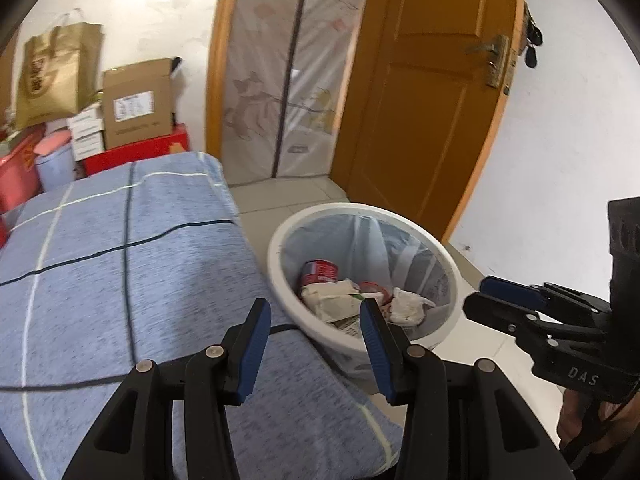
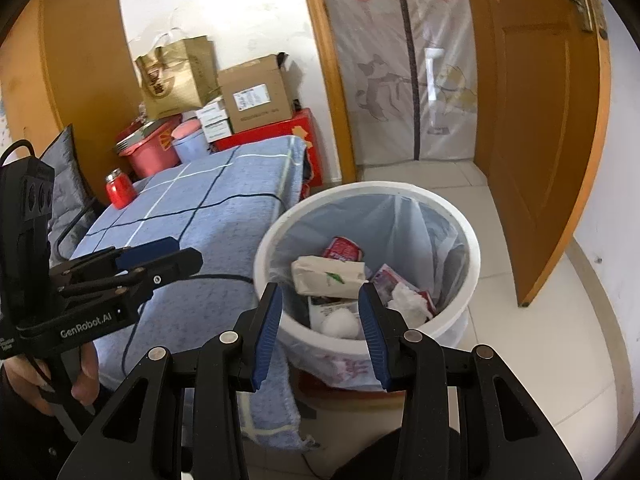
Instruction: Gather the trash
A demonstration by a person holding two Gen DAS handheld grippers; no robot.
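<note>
White bin (image 2: 472,280), blue checked cloth (image 1: 120,280), orange door (image 1: 432,100), red jar (image 2: 118,189)

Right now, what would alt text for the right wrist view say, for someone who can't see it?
The right gripper hangs open and empty above a white trash bin lined with a plastic bag, holding a red can, a tissue pack and crumpled paper. A blue checked blanket lies to its left, where the left gripper shows, with an orange door on the right.

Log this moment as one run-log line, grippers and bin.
left gripper: open, empty | right gripper: open, empty | trash bin: lined, holds red can, tissue pack, crumpled paper
</note>
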